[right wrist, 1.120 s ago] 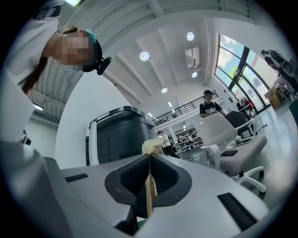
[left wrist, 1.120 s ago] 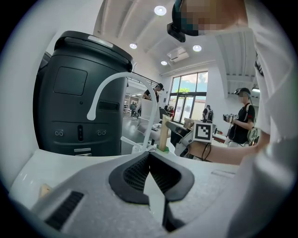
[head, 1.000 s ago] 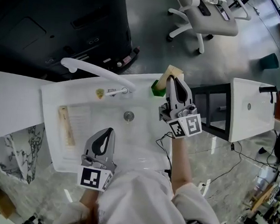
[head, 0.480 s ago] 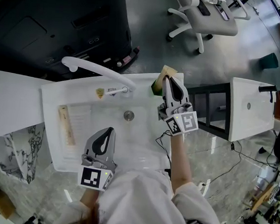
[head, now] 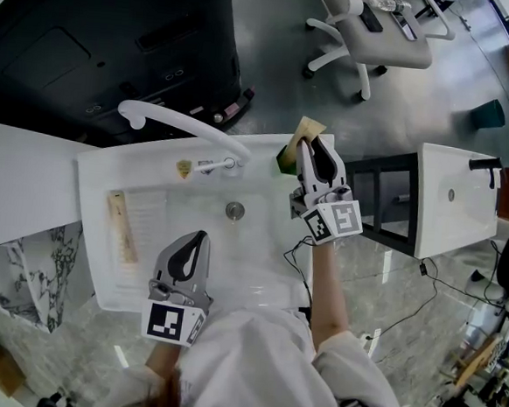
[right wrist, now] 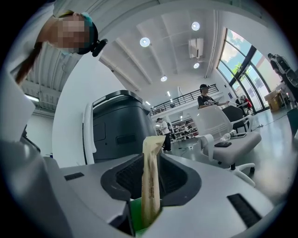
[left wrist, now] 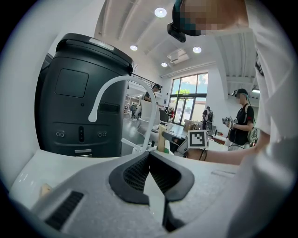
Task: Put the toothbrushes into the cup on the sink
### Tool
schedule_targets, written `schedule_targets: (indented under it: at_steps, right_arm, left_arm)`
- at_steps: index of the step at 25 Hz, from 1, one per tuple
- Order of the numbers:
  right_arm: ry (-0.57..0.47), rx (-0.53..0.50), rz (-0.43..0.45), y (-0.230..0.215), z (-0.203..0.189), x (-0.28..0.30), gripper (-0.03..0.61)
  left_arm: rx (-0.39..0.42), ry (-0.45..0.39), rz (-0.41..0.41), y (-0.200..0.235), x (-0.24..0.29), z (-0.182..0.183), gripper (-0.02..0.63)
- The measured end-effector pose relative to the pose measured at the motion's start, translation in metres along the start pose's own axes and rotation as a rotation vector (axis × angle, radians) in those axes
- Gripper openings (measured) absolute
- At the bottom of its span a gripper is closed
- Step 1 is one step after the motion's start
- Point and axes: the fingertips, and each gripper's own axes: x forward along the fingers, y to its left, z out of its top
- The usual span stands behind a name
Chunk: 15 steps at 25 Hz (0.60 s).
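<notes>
Since a sec ago the right gripper (head: pixel 309 144) has been nudging a touch back and toward the faucet (head: pixel 182 124), so it is now covering more of the green cup (right wrist: pixel 136 217). Its jaws have just been opening: the pads are standing slightly apart w/ the wrapped toothbrush (right wrist: pixel 150 181) btwn them, not visibly pinching it. That toothbrush, in its beige paper sleeve, is standing nearly upright w/ its lower end down inside the cup and its top poking up past the jaw tips. The cup is sitting on the back rim of the sink (head: pixel 95 168), just right of the faucet's base in the head view. The left gripper (head: pixel 199 238) hasn't shifted; it is hovering over the basin on the near side of the faucet, jaws closed tip to tip and holding nothing (the left gripper view is showing only white sink and the faucet's arc past the pads). A second wrapped toothbrush (head: pixel 121 229) is lying flat on the sink's left part, on the near side of the faucet's spout end and well apart from both grippers. The drain (head: pixel 235 211) is sitting just on the near side of the faucet's base, btwn the two grippers. A big black machine (head: pixel 100 46) is standing behind the faucet, and an office chair (head: pixel 374 28) is standing farther back, off to the faucet's right.
</notes>
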Motion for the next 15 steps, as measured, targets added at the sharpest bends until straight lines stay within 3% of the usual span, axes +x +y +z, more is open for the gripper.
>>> schedule_targets:
  at_steps: [2, 15]
  right_arm:
    - [0.016, 0.010, 0.000, -0.001, -0.003, 0.001, 0.155]
    - [-0.014, 0.023, -0.022, 0.002, 0.019, -0.015, 0.175]
  left_arm:
    - [-0.001, 0.000, 0.001, 0.001, 0.000, 0.000, 0.012]
    - [0.003, -0.030, -0.006, -0.002, -0.007, 0.005, 0.012]
